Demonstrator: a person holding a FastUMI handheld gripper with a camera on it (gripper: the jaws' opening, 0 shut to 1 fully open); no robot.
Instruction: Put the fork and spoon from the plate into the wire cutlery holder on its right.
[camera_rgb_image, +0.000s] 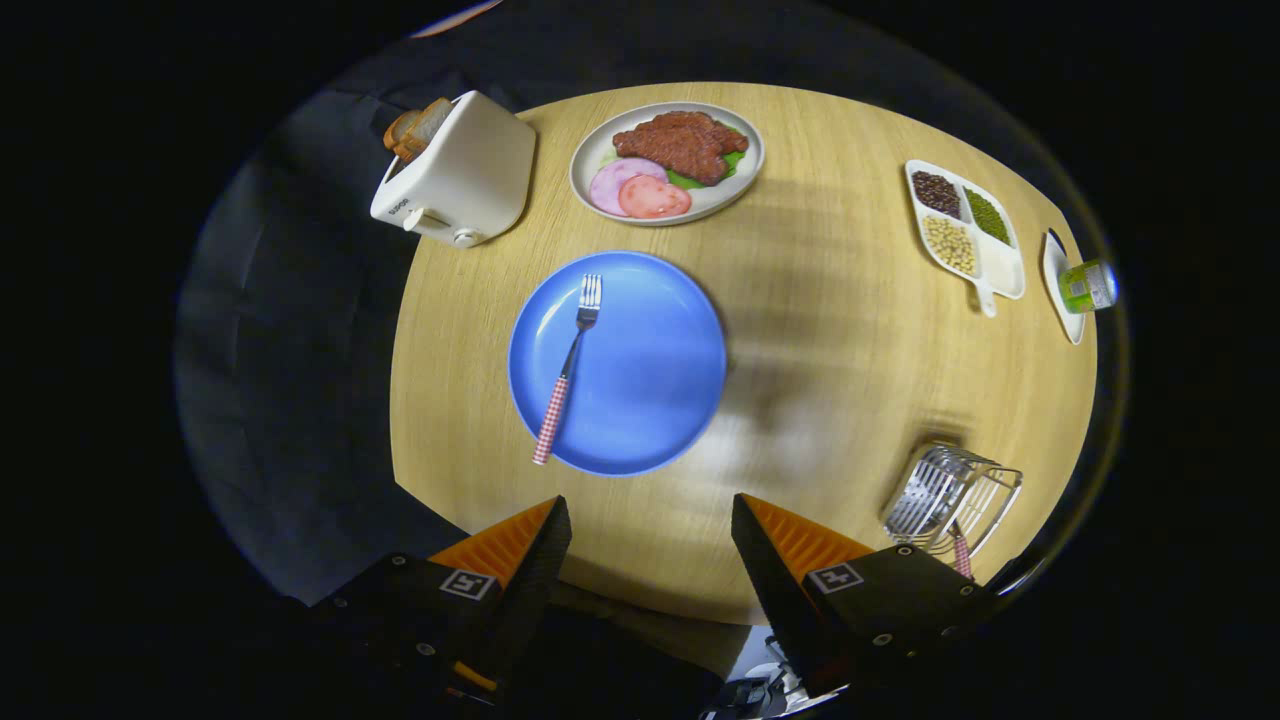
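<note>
The fork lies on the blue plate, on the plate's left half. Its prongs point away from the claw and its checked handle reaches just over the near rim of the plate. The plate sits in the middle of the round wooden table, a little ahead of the claw.

The wire cutlery holder stands well to the right of the plate, near the table's edge, just beyond the claw's right finger. A checked handle pokes out of it at the near side. What is on its other end cannot be seen.

The claw hangs above the near edge of the table. Its two fingers are spread wide apart and nothing is between them.

Farther off, past the blue plate, is a pale plate of food with brown meat, pink slices and a green leaf. To the left of that stands a white toaster with bread sticking out of the top. Far to the right is a white tray with beans in three little parts. Next to it a green can lies on a small white dish.
</note>
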